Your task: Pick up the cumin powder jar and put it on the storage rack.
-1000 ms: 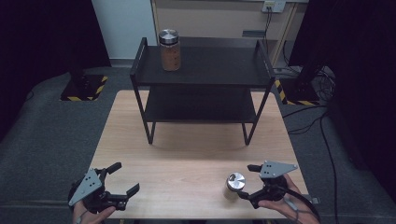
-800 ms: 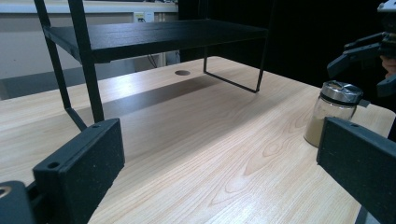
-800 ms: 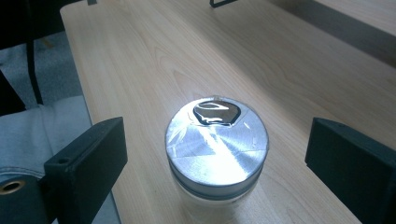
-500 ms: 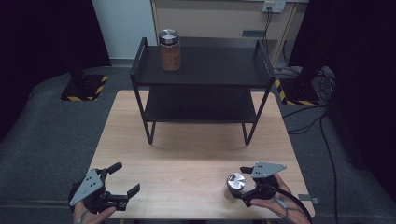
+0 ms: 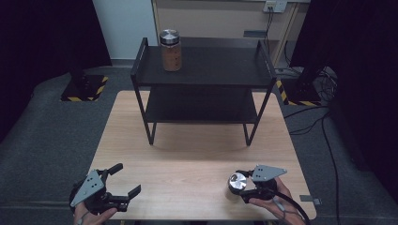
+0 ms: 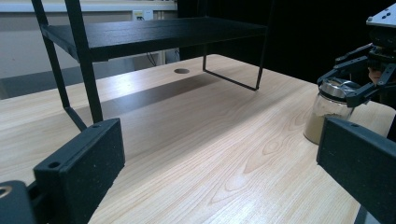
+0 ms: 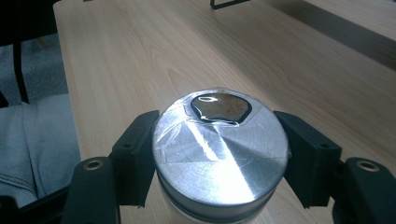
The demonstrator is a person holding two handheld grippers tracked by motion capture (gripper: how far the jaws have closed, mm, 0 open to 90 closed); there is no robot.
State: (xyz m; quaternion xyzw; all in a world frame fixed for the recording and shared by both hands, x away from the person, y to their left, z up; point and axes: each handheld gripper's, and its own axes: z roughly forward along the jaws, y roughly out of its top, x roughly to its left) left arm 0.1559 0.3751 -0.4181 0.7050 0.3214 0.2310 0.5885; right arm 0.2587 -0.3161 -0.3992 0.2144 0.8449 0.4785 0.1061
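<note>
A glass jar with a shiny metal lid (image 5: pixel 237 181) stands on the wooden table (image 5: pixel 187 154) near its front right corner. My right gripper (image 5: pixel 240 187) comes at it from the right, and its jaws have just been closing on it. In the right gripper view both pads (image 7: pixel 140 140) press against the rim of the lid (image 7: pixel 219 158), the gripper (image 7: pixel 219 140) shut on the jar. From the left gripper view the jar (image 6: pixel 327 112) shows pale powder inside. My left gripper (image 5: pixel 127 179) rests open at the front left, jaws (image 6: pixel 219 168) wide apart over bare wood.
A black two-level rack (image 5: pixel 202 75) stands at the back of the table. A second jar (image 5: pixel 170 49) with brown contents sits on its top level at the left. Grey floor and cables (image 5: pixel 324 140) surround the table.
My right gripper has sunk a little over the jar and its jaws have closed onto the lid. The left gripper has stayed in place.
</note>
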